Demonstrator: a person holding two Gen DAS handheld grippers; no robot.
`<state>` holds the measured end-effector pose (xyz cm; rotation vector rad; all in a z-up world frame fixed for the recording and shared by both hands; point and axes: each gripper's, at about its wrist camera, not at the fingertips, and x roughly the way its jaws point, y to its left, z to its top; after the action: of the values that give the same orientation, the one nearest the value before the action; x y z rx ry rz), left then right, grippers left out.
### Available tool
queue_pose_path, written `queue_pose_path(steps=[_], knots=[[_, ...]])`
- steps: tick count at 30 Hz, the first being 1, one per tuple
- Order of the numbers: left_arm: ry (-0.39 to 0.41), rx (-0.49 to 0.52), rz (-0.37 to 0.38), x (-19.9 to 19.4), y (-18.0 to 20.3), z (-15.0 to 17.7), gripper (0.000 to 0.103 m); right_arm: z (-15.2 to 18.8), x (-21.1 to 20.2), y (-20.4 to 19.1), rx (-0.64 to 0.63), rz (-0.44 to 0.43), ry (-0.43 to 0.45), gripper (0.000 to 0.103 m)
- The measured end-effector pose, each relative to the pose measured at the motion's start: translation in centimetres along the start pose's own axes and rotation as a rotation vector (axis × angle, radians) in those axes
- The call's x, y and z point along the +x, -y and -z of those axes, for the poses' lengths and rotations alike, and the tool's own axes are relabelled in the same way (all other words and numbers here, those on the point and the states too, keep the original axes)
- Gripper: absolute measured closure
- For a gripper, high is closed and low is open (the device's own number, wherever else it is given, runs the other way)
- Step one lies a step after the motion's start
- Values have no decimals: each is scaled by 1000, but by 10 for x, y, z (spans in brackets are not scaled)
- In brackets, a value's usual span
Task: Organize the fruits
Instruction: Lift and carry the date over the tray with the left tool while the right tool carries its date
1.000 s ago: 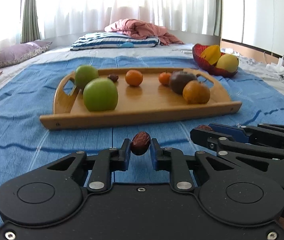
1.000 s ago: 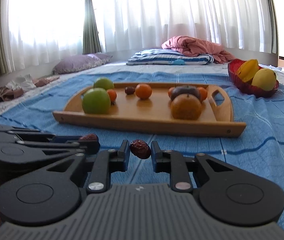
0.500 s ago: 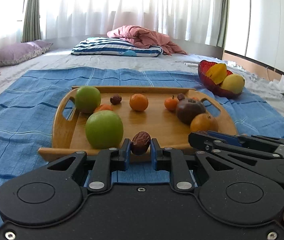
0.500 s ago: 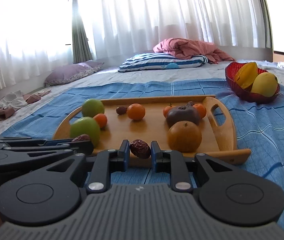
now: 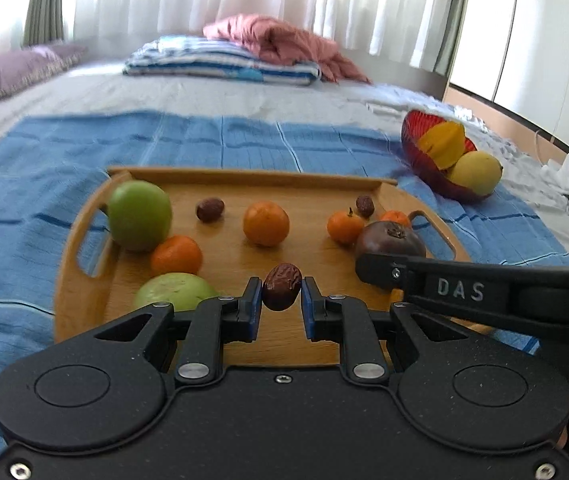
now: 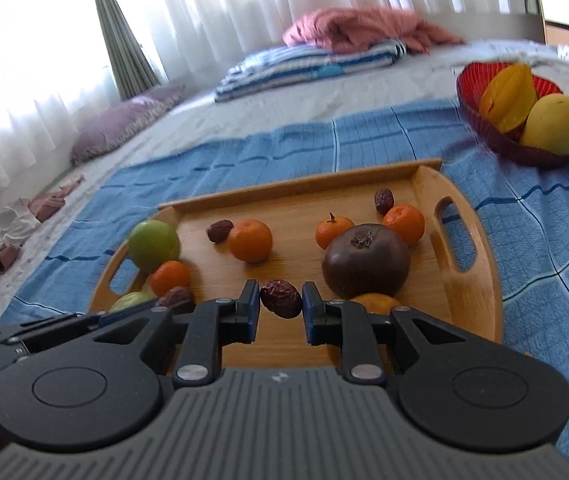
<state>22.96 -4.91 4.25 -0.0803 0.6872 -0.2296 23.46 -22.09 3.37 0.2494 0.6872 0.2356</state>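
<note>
Grips one wrinkled brown date (image 5: 281, 287) in the left gripper (image 5: 282, 300), with the pads pressed on both of its sides. Grips a second date (image 6: 280, 298) the same way in the right gripper (image 6: 281, 306), clenched around the small fruit. Carries both side by side above the near half of the wooden tray (image 5: 84, 296), clear of its floor, pointing forward and downward. Probably squeezes so firmly to keep such a small fruit from slipping out, and holds so high to pass over the tray's near rim and the fruit just behind it.

Keeps on the tray a third date (image 5: 209, 209) in the far left part, near a green apple (image 5: 139, 216), and a fourth date (image 5: 365, 205) in the far right part, just behind the mandarins (image 5: 344, 226). Looks therefore like sorting by kind, with the two carried dates meant to join these.

Shows a large dark fruit (image 6: 365, 260) near the tray's right handle, directly ahead of the right gripper; needs care there, to not knock it. Shows also a red bowl (image 5: 416, 148) with yellow fruit beyond the tray's far right corner, apart from it. Cannot tell the exact target spot on the tray.
</note>
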Motion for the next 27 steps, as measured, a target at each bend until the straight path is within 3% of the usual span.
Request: queue_pose_path(steps=[5,13,27], knots=[[-46,-17,0,18,-1,1,83,-13,20,2,23,30,-82,76],[-49,59,-22,26,10,7,83,-17,42,-5,-1,100,-162,75],[-50,107,-27,29,17,10,82,-18,48,-11,-16,122,-177,74]])
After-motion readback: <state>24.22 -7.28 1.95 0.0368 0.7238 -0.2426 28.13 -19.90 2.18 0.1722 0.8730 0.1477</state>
